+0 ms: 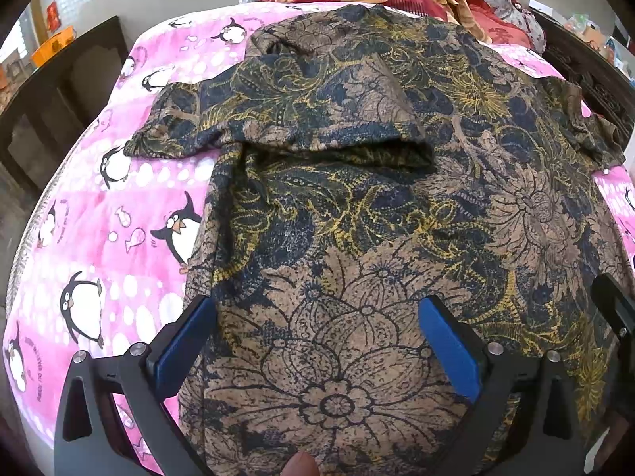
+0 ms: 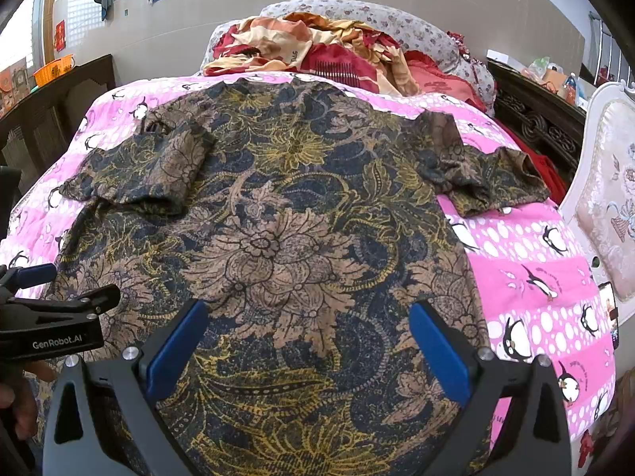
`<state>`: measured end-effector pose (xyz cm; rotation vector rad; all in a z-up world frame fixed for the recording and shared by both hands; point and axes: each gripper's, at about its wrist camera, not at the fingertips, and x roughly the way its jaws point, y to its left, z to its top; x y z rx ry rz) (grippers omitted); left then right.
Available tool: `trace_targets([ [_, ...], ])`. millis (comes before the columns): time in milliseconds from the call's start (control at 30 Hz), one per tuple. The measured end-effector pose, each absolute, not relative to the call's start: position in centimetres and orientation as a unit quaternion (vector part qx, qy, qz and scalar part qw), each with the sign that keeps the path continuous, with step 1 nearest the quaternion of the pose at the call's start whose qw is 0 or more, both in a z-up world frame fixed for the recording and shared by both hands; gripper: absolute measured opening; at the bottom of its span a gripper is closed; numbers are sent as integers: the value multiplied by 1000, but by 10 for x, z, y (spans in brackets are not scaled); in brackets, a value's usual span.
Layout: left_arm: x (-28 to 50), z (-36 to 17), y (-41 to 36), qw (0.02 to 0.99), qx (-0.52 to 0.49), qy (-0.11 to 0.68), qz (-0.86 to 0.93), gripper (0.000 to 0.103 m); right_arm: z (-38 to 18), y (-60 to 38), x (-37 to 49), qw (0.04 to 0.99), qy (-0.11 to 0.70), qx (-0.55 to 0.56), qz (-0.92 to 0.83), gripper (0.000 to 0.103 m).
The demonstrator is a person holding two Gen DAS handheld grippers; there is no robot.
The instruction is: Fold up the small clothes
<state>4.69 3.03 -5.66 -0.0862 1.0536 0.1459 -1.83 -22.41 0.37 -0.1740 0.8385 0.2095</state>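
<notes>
A short-sleeved shirt (image 1: 357, 214) with a brown, navy and yellow flower print lies spread on a pink penguin bedspread (image 1: 99, 238). Its left sleeve (image 1: 301, 119) is folded inward over the body; the right sleeve (image 2: 488, 178) lies spread outward. My left gripper (image 1: 317, 317) is open over the shirt's lower left part, with the left finger near the shirt's side edge. My right gripper (image 2: 307, 321) is open over the lower right part of the shirt (image 2: 278, 238). The left gripper (image 2: 59, 301) shows from the side at the left edge of the right wrist view.
Crumpled red and cream bedding (image 2: 317, 51) and a flowered pillow (image 2: 397, 23) lie at the head of the bed. A dark wooden frame (image 1: 59, 111) stands left, a carved dark headboard (image 2: 535, 119) and a white upholstered chair (image 2: 607, 182) right.
</notes>
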Motion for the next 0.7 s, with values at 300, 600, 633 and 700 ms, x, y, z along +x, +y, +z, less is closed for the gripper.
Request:
trace_targets([
  [300, 65, -50, 66, 895, -81, 437, 48, 87, 16, -236, 31, 908, 391, -82, 124, 103],
  [600, 82, -74, 68, 881, -49, 468, 44, 87, -38, -231, 93, 897, 425, -78, 95, 103],
  [633, 81, -74, 68, 882, -49, 467, 45, 87, -49, -230, 92, 891, 437, -77, 93, 103],
  [700, 79, -75, 69, 884, -52, 462, 45, 87, -52, -233, 93, 889, 443, -63, 99, 103],
])
